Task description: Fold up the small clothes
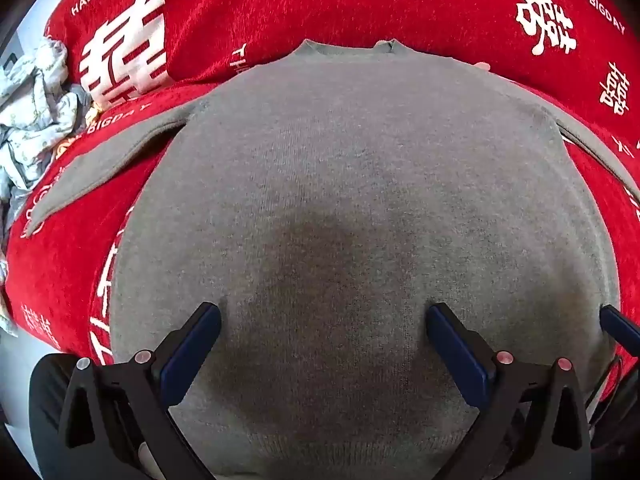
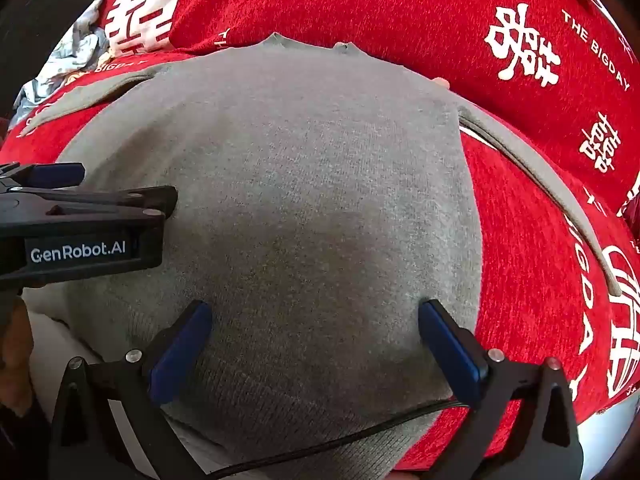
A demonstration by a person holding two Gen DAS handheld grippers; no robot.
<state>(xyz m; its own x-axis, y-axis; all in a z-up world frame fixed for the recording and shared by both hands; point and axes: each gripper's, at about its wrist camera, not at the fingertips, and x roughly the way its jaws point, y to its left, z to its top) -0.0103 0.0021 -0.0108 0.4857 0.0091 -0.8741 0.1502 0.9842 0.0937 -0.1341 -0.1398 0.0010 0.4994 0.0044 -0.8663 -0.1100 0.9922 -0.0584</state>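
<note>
A small grey knit sweater [image 1: 352, 184] lies flat on a red blanket [image 1: 320, 4], collar at the far side, one sleeve [image 1: 100, 160] spread to the left and the other [image 2: 536, 168] to the right. It also shows in the right wrist view [image 2: 304, 200]. My left gripper [image 1: 324, 320] is open and empty, just above the sweater's lower body. My right gripper [image 2: 316, 316] is open and empty over the sweater's lower right part. The left gripper [image 2: 80, 216] shows from the side in the right wrist view.
The red blanket [image 2: 520, 264] has white characters and lettering. A crumpled pale patterned garment [image 1: 32, 120] lies at the far left; it also shows in the right wrist view [image 2: 68, 60]. A black cable [image 2: 320, 444] runs across the sweater's near edge.
</note>
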